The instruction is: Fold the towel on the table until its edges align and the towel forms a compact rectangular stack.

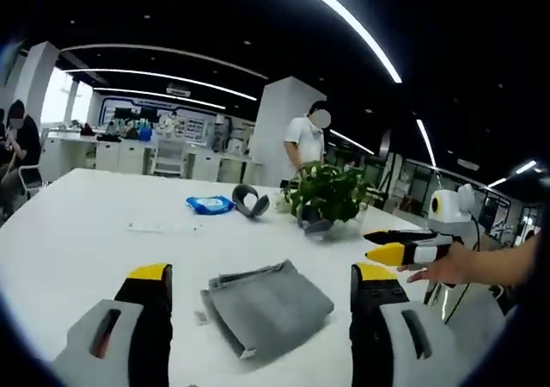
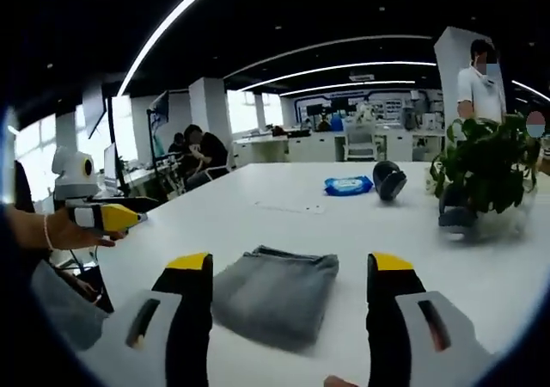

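The grey towel [image 1: 267, 308] lay folded near the table's [image 1: 77, 232] front edge, bare white surface around it, while both grippers [image 1: 262, 288] [image 2: 290, 275] hovered above it, jaws spread, holding nothing.

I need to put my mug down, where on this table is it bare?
Bare white table lies between the folded grey towel and the blue wipes pack. It is crowded by the potted plant and the dark headphones.

No legible text, seemingly.
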Available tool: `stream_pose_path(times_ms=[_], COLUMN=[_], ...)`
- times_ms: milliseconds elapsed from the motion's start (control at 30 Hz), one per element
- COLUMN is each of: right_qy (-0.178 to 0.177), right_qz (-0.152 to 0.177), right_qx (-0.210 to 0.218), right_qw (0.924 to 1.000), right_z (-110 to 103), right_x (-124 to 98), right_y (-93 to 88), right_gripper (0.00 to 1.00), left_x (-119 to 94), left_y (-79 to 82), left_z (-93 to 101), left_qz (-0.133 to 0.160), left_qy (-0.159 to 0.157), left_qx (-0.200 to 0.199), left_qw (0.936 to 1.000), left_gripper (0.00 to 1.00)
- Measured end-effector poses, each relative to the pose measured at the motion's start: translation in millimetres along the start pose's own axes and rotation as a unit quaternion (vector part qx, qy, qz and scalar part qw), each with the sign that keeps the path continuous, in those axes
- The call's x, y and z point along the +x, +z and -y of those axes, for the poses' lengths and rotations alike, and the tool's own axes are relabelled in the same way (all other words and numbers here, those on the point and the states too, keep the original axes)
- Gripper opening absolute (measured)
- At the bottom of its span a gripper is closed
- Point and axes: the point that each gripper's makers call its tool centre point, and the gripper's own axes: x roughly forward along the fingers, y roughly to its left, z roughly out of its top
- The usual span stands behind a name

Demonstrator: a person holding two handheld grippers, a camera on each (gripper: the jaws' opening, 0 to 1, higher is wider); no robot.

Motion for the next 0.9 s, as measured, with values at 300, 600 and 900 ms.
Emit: stream_pose_path(times_ms=[300, 600, 900], right_qy=[-0.005, -0.023, -0.022], right_qz=[0.002, -0.014, -0.025], right_qx=[-0.011, 0.001, -0.011], right_qw=[0.9999, 0.9996, 0.9994], right_z=[-2.3, -1.9, -5.3], right_x=[-12.3, -18.4, -16.4], right_y=[-10.8, -40.0, -43.6], right_gripper=[0.95, 0.99, 0.99], left_x=[-22.6, -25.9, -22.1], left_y=[-25.7, -37.2, -52.2], left_z=[-6.4, -3.4, -5.5], left_qz=[-0.015, -0.027, -0.056], left_qy=[0.046, 0.049, 0.046], left_qx=[0.064, 0.097, 0.122], left_qw=[0.9968, 0.9937, 0.9899], left_gripper=[1.0, 1.0, 1.0])
